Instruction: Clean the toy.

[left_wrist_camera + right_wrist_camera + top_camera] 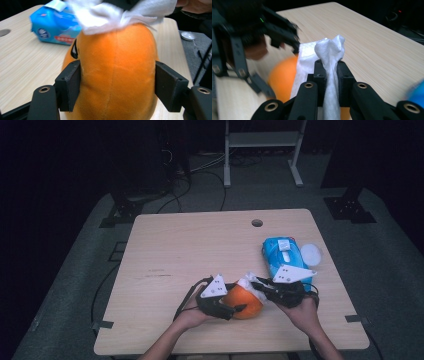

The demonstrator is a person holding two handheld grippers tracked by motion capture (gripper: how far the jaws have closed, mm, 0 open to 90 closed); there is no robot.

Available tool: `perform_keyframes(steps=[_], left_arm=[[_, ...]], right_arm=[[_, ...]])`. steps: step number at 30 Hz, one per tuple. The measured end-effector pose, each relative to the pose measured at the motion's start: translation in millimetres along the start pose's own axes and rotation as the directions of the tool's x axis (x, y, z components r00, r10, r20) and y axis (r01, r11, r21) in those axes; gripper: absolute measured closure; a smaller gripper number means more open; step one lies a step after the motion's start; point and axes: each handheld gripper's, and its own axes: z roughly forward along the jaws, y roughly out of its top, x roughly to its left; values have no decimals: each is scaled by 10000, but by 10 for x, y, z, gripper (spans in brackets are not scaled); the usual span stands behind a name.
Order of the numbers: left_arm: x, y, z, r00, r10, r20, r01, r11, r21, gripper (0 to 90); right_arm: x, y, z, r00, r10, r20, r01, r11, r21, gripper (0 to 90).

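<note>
- My left gripper (pixel 235 310) is clamped on the orange plush toy (pixel 243 301), pads pressing both its flanks near the table's (pixel 175 255) front edge.
- My right gripper (pixel 260 287) is pinched tight on a white wipe (pixel 329 62), which lies draped over the toy's top.
- Behind, to the right, lies a blue wipes pack (pixel 284 257); its label is too small to read.
- A white round lid (pixel 311 254) sits just beside that pack.

Bottom of the orange plush (pixel 117 75) is chopped off by the frame in the left gripper view, and the white wipe (pixel 117 15) covers its top. Left gripper (pixel 254 37) is blurry in the right gripper view, and the blue wipes pack (pixel 417 96) is a cut-off smear.
</note>
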Motion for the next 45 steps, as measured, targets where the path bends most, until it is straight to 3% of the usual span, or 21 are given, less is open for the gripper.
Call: perform_keyframes(steps=[2, 5, 8, 10, 13, 20, 26, 31, 34, 37, 41, 45], left_arm=[[31, -15, -6, 9998, -212, 38, 212, 9997, -82, 288], [26, -11, -7, 9998, -204, -74, 204, 9998, -27, 285], [48, -19, -9, 9987, -492, -114, 491, 9988, -75, 283], [47, -24, -8, 9990, -441, -66, 441, 9990, -95, 283], [43, -33, -20, 9992, -387, 18, 387, 9992, -45, 281], [75, -45, -38, 9993, -377, 89, 377, 9993, -57, 281], [173, -80, -91, 9956, -935, 88, 937, 9954, -197, 277], [224, -98, -117, 9909, -1347, 14, 1346, 9904, -305, 277], [233, -101, -126, 9905, -1377, 18, 1377, 9900, -294, 278], [201, -95, -115, 9939, -1103, 91, 1105, 9935, -287, 288], [130, -80, -94, 9988, -417, 261, 423, 9989, -214, 304], [45, -54, -65, 9989, 252, 387, -249, 9997, -82, 304]], right_arm=[[-16, -38, -7, 10000, 33, 19, -33, 10000, 61, 800], [37, -28, -14, 9999, -121, -14, 121, 9999, 47, 800], [109, 13, -21, 9993, -174, -335, 170, 9998, -108, 800], [160, 38, -5, 9979, -348, -550, 340, 9993, -168, 799], [192, 54, 26, 9973, -552, -481, 548, 9984, -110, 799], [-18, -47, 11, 9991, 225, -358, -232, 9995, -201, 799], [-138, -170, 10, 9955, 890, -330, -888, 9960, 78, 799], [-75, -140, 23, 9967, 680, -438, -678, 9977, 52, 799], [-57, -130, 21, 9967, 624, -520, -623, 9981, 30, 799], [-82, -143, 23, 9953, 781, -573, -781, 9969, 18, 799], [-158, -179, 23, 9913, 1139, -665, -1144, 9934, -48, 799], [-212, -208, 22, 9868, 1426, -765, -1436, 9896, -79, 799]])
